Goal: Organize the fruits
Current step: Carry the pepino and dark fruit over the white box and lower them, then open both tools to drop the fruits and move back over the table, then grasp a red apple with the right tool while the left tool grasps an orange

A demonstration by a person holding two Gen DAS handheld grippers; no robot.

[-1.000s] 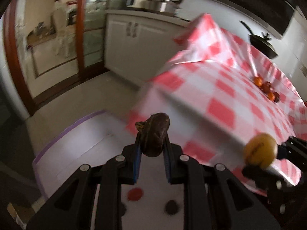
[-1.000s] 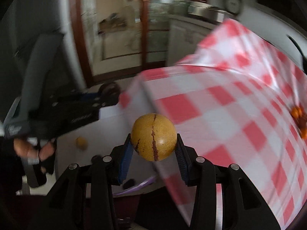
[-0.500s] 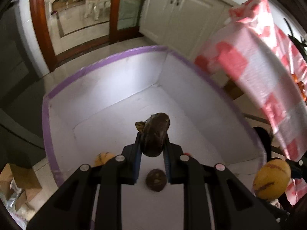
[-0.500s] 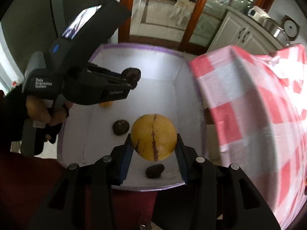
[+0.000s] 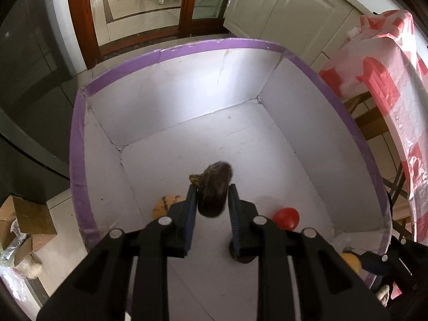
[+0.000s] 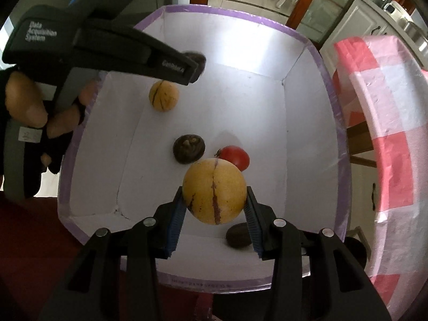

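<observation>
My left gripper hangs over a white box with a purple rim, pointing steeply down. A dark brown fruit sits between its blue pads, which still touch it as the jaws are opening. My right gripper holds a yellow purple-striped melon above the box's near end; its jaws are opening too, pads still on the fruit. On the box floor lie another yellow striped melon, a dark round fruit, a red tomato and a dark oval fruit.
A table under a red and white checked cloth stands right beside the box. White cabinets and a wooden door frame are beyond it. A cardboard carton lies on the floor at the left. A person's hand holds the left gripper.
Both grippers have swung away from the checked table and dropped down over the white box, tilting to look into it. Each fruit stays between its pads.
</observation>
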